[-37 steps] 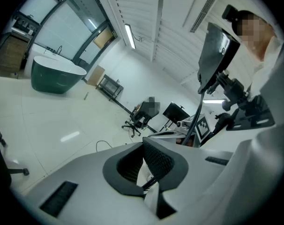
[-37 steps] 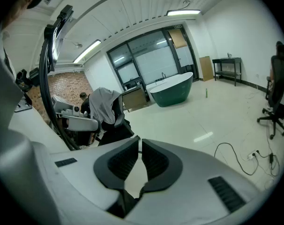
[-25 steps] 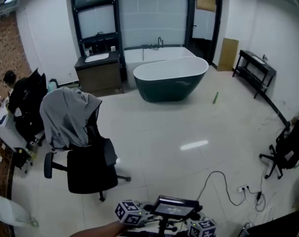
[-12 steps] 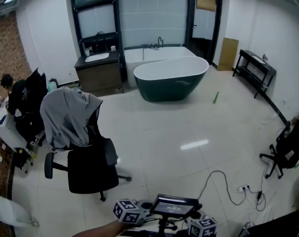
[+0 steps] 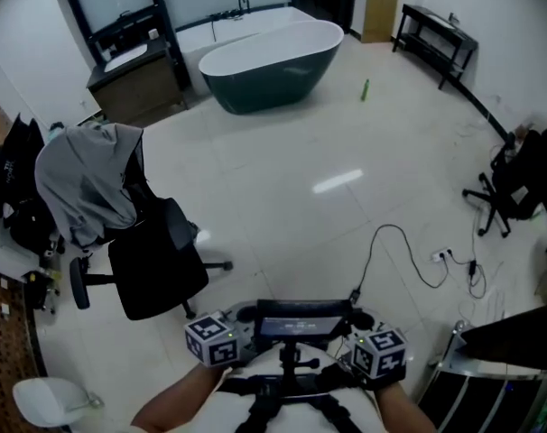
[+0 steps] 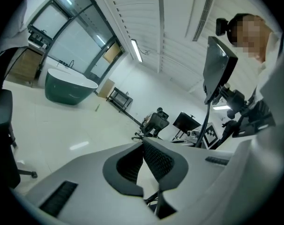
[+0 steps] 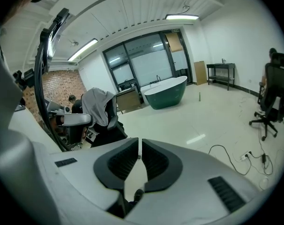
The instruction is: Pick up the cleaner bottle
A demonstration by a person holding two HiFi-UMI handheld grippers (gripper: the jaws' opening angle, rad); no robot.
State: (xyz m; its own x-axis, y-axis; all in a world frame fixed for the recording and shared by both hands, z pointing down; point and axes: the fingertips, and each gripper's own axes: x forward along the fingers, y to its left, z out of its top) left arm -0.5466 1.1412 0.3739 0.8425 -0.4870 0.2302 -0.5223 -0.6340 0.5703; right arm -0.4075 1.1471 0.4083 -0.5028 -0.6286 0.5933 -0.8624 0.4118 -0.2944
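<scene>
**Holding both tools clenched, well apart from the cleaner bottle (image 5: 365, 89)**

We hold the left tool (image 6: 143, 142) with its jaws pressed together at the tips and nothing between them. The right tool (image 7: 138, 140) is clenched too, with only a hairline slit between its pads, and it grips nothing.

In the head view both tools sit low at the bottom edge, close to our body. The left marker cube (image 5: 210, 339) and the right marker cube (image 5: 379, 352) flank a black screen (image 5: 301, 317) on a stand.

What we take for the cleaner bottle is a small green thing standing upright on the pale floor (image 5: 346, 206). It is far across the room, to the right of the dark green bathtub (image 5: 269, 61) and clear of it. It is too small for us to make out a cap or label. The right gripper view shows it again as a thin green upright beside the tub.

Between us and the tub lies open floor. To our left stands an office chair (image 5: 152, 264) with a grey garment (image 5: 84, 174) draped over its back. A black cable (image 5: 382, 246) loops across the tiles to a power strip (image 5: 440, 255) on our right. A second office chair (image 5: 517, 174) stands near the right wall.
</scene>
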